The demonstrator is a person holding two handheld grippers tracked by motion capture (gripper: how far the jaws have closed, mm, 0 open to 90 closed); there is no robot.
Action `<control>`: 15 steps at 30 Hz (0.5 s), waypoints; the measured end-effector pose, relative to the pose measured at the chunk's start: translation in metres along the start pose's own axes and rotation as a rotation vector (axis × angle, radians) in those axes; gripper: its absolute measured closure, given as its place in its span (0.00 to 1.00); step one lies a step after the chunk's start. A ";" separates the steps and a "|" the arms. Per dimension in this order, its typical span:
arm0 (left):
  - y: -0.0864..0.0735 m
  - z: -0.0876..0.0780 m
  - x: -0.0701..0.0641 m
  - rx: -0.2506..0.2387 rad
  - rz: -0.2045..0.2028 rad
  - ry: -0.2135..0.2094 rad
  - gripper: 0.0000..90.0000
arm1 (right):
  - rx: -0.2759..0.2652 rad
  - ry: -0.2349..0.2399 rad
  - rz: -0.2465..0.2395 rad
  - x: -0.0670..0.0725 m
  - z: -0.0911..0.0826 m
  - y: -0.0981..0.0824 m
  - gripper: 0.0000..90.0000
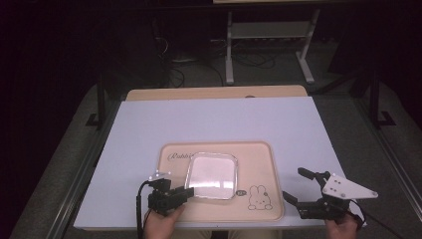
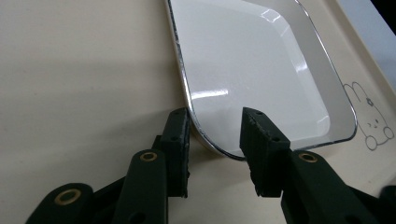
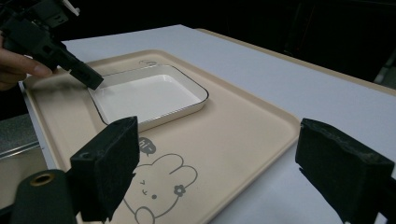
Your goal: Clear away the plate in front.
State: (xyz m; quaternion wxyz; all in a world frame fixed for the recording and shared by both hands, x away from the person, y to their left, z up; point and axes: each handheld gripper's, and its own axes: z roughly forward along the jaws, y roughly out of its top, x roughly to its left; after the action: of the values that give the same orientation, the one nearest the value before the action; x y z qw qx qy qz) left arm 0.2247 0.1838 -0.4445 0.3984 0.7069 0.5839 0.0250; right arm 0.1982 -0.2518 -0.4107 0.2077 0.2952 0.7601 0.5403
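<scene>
One white dish is being carried by one beige tray on the desk. Its corner is being straddled, unpressed, by the left gripper, fingers parted; the right gripper is being held wide.

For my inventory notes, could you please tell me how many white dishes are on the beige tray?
1. The single white square dish sits on the beige tray, left of its middle, with the left gripper at its near corner.

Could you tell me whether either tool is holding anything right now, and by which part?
Nothing is held. The left tool straddles the near corner rim of the white dish, pads apart from it. The right tool is open over the tray.
</scene>
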 end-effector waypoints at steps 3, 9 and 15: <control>-0.002 -0.001 -0.003 0.004 0.007 -0.001 0.69 | -0.002 0.000 -0.001 0.000 0.000 0.000 0.14; -0.004 -0.001 -0.006 0.005 0.017 -0.004 0.70 | -0.001 0.001 0.000 0.000 0.000 0.000 0.14; -0.005 -0.001 -0.007 0.004 0.021 -0.002 0.70 | 0.000 0.001 0.001 0.000 0.000 0.000 0.14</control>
State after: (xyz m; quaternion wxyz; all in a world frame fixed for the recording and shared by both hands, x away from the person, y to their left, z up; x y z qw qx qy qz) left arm 0.2182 0.1785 -0.4441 0.3975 0.7138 0.5760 0.0274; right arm 0.1984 -0.2519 -0.4107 0.2071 0.2952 0.7601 0.5405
